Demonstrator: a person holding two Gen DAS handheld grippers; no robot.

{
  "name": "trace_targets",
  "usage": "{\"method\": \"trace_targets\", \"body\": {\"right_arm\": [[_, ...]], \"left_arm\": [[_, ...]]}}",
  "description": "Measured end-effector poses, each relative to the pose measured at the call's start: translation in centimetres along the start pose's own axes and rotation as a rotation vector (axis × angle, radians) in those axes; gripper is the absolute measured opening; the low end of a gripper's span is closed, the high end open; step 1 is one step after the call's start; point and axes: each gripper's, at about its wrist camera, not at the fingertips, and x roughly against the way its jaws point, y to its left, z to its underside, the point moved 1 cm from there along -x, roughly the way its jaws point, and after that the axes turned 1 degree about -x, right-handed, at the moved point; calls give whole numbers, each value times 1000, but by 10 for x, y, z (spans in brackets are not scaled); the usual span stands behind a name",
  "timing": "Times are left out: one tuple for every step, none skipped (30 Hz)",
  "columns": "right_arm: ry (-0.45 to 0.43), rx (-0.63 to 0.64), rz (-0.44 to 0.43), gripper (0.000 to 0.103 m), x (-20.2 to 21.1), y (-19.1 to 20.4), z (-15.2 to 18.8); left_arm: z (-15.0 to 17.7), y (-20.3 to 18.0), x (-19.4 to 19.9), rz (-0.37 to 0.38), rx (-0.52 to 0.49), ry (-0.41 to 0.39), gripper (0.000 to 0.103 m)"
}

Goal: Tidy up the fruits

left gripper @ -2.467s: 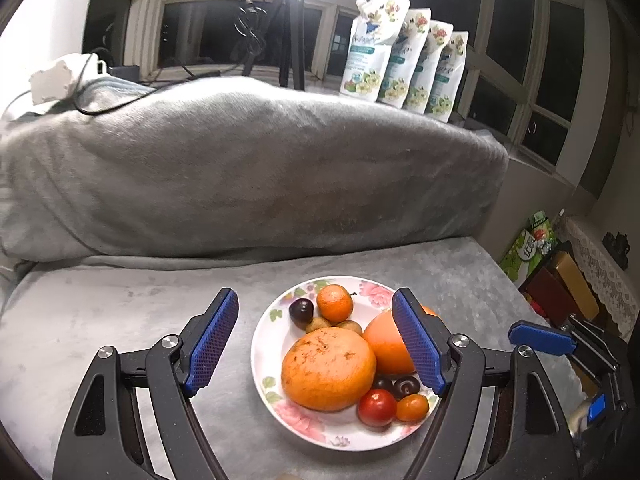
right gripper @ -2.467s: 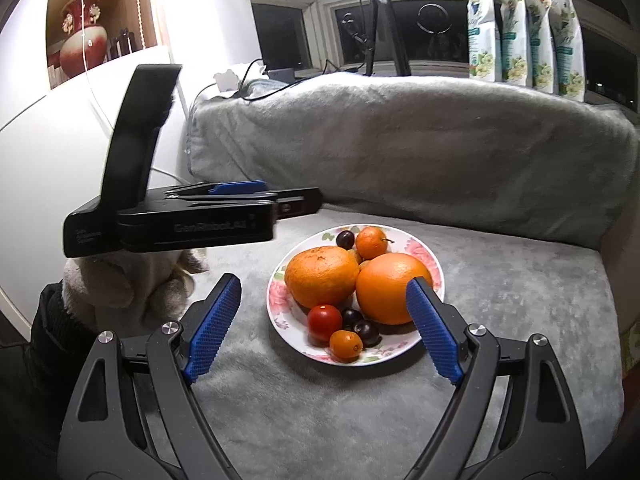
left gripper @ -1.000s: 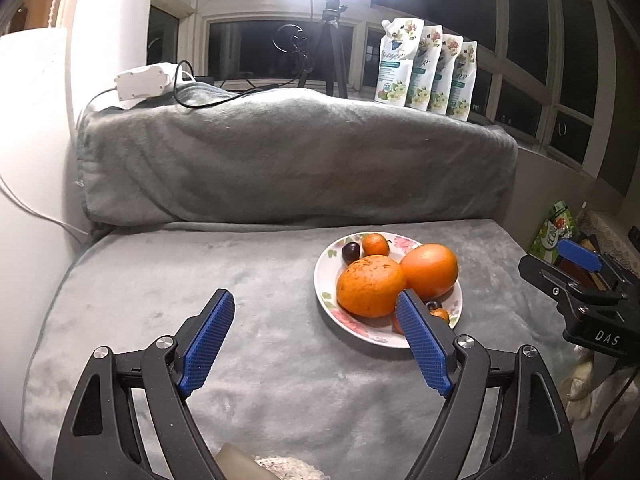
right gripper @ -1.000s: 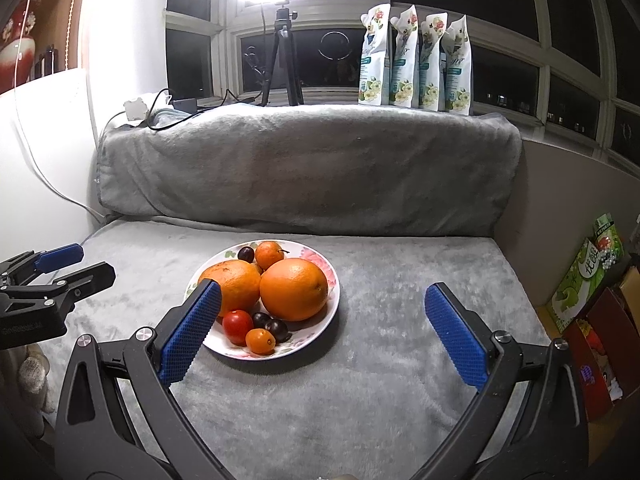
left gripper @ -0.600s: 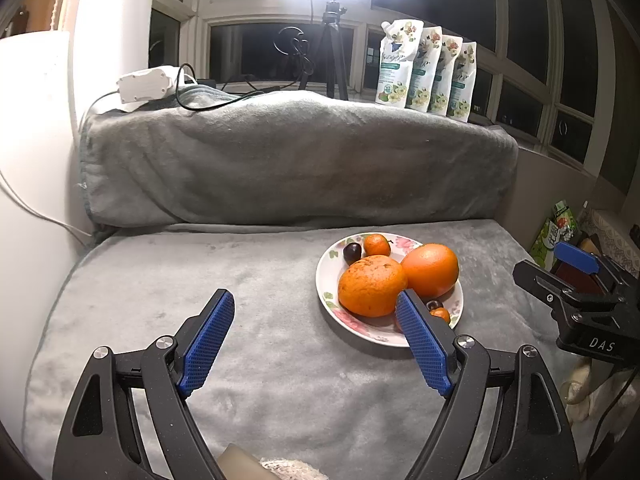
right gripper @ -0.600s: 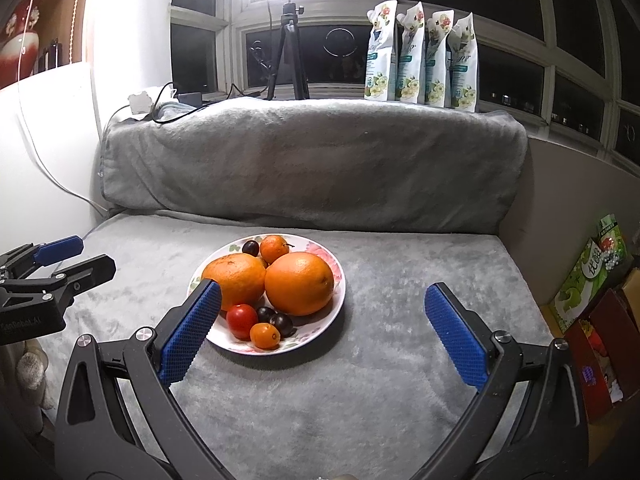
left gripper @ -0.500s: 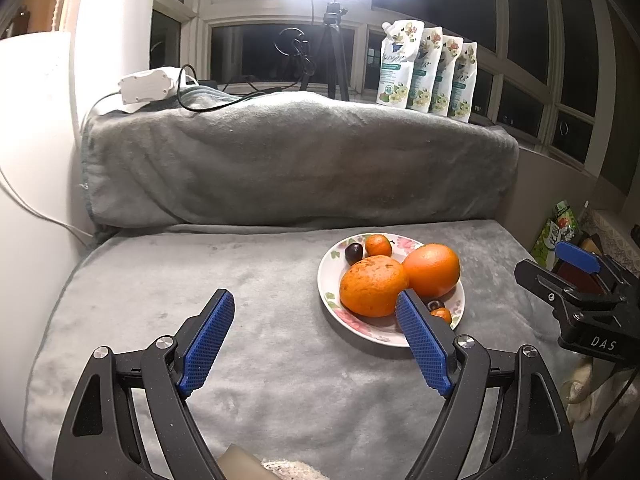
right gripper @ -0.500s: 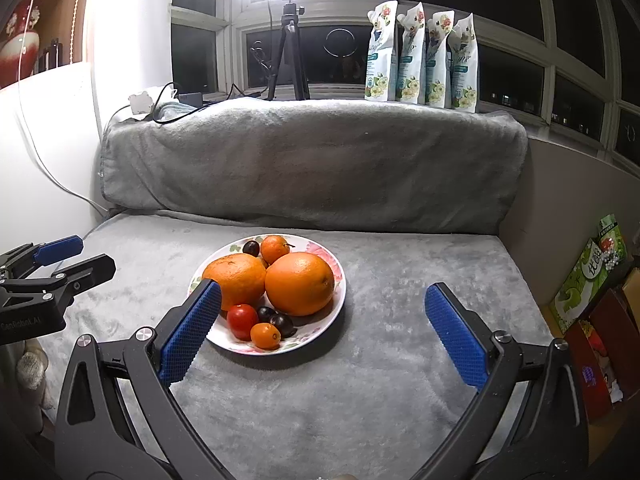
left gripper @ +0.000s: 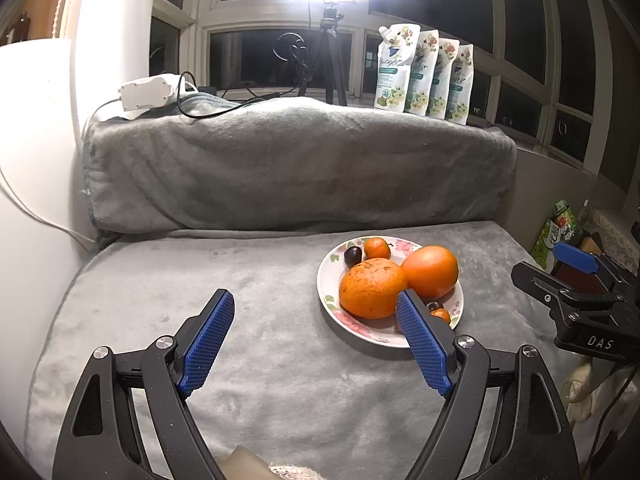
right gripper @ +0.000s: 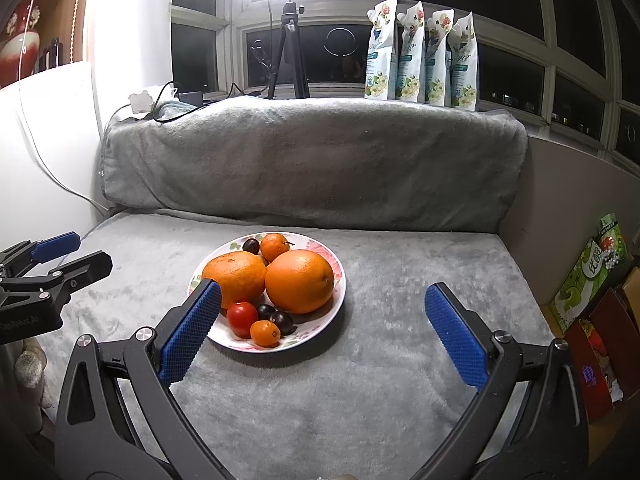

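Both grippers have backed off from the floral plate (right gripper: 338, 292). Left gripper (left gripper: 316, 344) and right gripper (right gripper: 320, 332): jaws wide, empty. Fruits heaped on plate, 12 o'clock. Sorting looks finished.

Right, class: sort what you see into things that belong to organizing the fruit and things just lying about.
Belongs to the job:
- floral plate
- two large oranges
- small mandarin
- red tomato
- dark grapes
- left claw, right claw, both open

Just lying about:
- four pouches
- tripod
- white adapter
- green carton
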Motion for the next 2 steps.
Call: {"method": "trace_targets", "body": {"right_arm": [[0,1,0,103,0,0,0],[1,1,1,103,0,0,0]], "left_arm": [[0,-1,0,-2,-3,1,83],[0,-1,0,-2,-9,5,83]]}}
